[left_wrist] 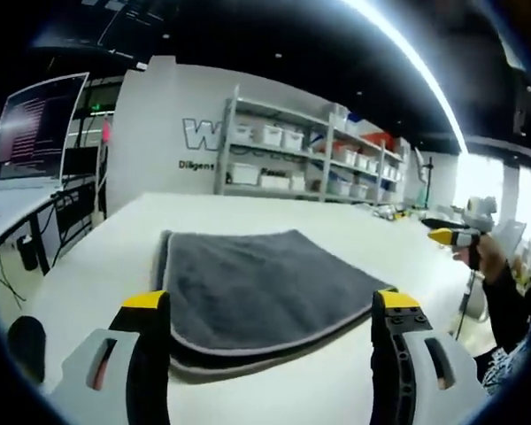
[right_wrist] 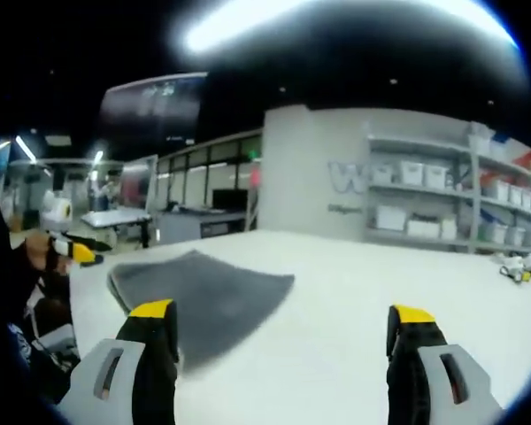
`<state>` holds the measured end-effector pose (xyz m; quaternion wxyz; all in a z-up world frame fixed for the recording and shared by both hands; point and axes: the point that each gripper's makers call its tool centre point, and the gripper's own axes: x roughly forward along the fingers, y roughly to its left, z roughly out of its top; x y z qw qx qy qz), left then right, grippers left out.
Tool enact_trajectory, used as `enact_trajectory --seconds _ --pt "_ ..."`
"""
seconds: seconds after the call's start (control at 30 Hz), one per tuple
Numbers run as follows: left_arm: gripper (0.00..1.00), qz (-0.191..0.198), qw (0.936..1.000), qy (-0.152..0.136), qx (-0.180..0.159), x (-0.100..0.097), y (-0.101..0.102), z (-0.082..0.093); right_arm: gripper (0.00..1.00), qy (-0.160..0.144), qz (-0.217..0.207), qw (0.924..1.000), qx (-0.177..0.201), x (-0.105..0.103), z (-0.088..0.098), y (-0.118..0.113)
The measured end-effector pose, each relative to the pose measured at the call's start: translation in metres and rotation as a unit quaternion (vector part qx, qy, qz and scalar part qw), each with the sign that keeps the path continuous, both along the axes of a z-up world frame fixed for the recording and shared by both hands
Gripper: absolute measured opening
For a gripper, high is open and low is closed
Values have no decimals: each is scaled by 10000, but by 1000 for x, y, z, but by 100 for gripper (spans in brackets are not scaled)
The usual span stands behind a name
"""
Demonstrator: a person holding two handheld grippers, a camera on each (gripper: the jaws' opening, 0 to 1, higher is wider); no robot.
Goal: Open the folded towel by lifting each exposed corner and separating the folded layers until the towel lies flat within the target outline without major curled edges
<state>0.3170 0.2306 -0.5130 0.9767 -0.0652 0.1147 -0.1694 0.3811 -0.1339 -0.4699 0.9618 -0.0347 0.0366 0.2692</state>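
Note:
A dark grey folded towel [left_wrist: 265,283] lies on the white table [left_wrist: 248,212], its stacked layers and pale trim showing along the near edge. My left gripper [left_wrist: 272,305] stands open just in front of that edge, nothing between its yellow-tipped jaws. In the right gripper view the towel [right_wrist: 203,292] lies to the left, and my right gripper [right_wrist: 283,314] hangs open over bare table beside it. The right gripper [left_wrist: 451,236] also shows at the far right of the left gripper view, held by a hand. The left gripper [right_wrist: 75,252] shows at the left edge of the right gripper view.
Metal shelves [left_wrist: 292,159] with white bins stand behind the table against a white wall with lettering. A monitor [left_wrist: 35,128] sits on a desk at the left. Small items [right_wrist: 522,270] lie at the table's far right. A person's sleeve [left_wrist: 509,310] is at the right.

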Motion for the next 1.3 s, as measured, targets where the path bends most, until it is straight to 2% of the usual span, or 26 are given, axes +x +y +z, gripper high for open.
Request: enact_trajectory --seconds 0.1,0.27,0.47,0.63,0.73,0.83,0.93,1.07,1.2,1.3 --pt "83 221 9995 119 -205 10 9 -4 99 41 204 9991 -366 12 -1 10" --pt "85 277 9991 313 -116 23 11 -8 99 66 299 9985 -460 38 9 18" --pt "90 400 9974 519 -282 35 11 -10 99 156 538 9960 -694 62 14 30" --pt "93 598 9959 666 -166 45 16 -8 99 135 698 9945 -769 81 17 35" --pt "97 682 9954 665 67 51 20 -1 99 146 733 9952 -636 91 22 34" --pt "99 728 9947 695 215 53 24 2 99 219 717 9956 -557 103 16 28" --pt "99 618 9950 760 192 55 22 2 99 328 697 9957 -517 111 7 22" --pt "100 802 9935 768 248 56 26 7 99 451 750 9950 -474 120 0 19" --pt "99 999 9917 808 79 53 32 2 99 526 914 9926 -610 129 -6 27" --pt "98 1067 9902 905 -8 50 33 -8 99 480 1103 9901 -729 133 -1 40"
